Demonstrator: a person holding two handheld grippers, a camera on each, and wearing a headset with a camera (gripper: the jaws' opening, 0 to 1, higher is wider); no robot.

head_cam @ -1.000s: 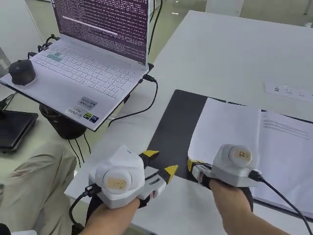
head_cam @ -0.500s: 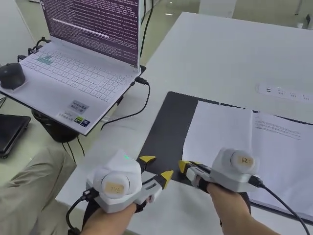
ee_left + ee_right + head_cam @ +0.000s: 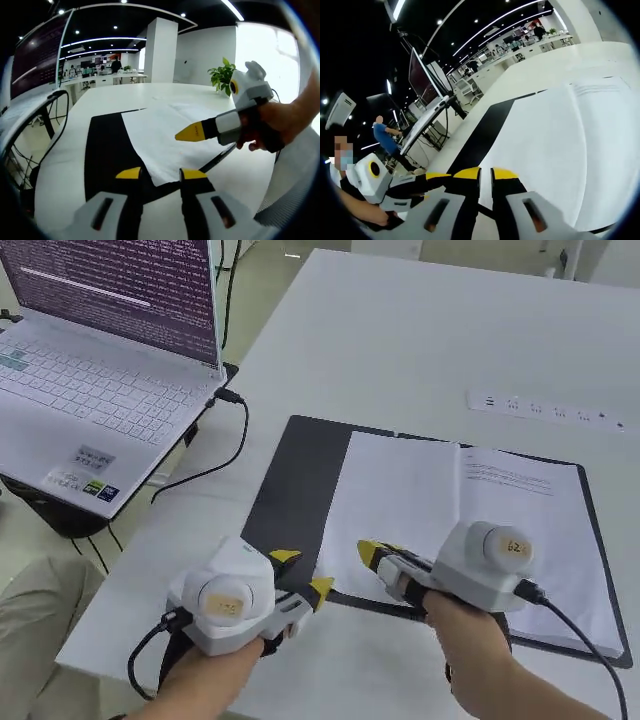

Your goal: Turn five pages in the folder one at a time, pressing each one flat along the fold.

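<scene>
A black folder [image 3: 296,472] lies open on the white table, with a blank white page [image 3: 400,490] flat on its left half and a printed page [image 3: 530,515] on its right. My right gripper [image 3: 368,552] hovers over the blank page's near edge, jaws shut with nothing visible between them; it is also in the left gripper view [image 3: 185,134]. From its own camera the right gripper [image 3: 486,174] sits just above the page [image 3: 560,130]. My left gripper [image 3: 303,572] is open beside the folder's near left corner, over the black cover [image 3: 102,150].
An open laptop [image 3: 90,390] stands at the left beyond the table edge, its black cable [image 3: 225,445] trailing over the table corner. A white power strip [image 3: 545,412] lies behind the folder. A person's knee [image 3: 30,625] shows at the lower left.
The page that curved up above the right gripper a second ago now lies flat on the folder's left half. The head camera has swung right. Both grippers stay near the folder's front edge.
</scene>
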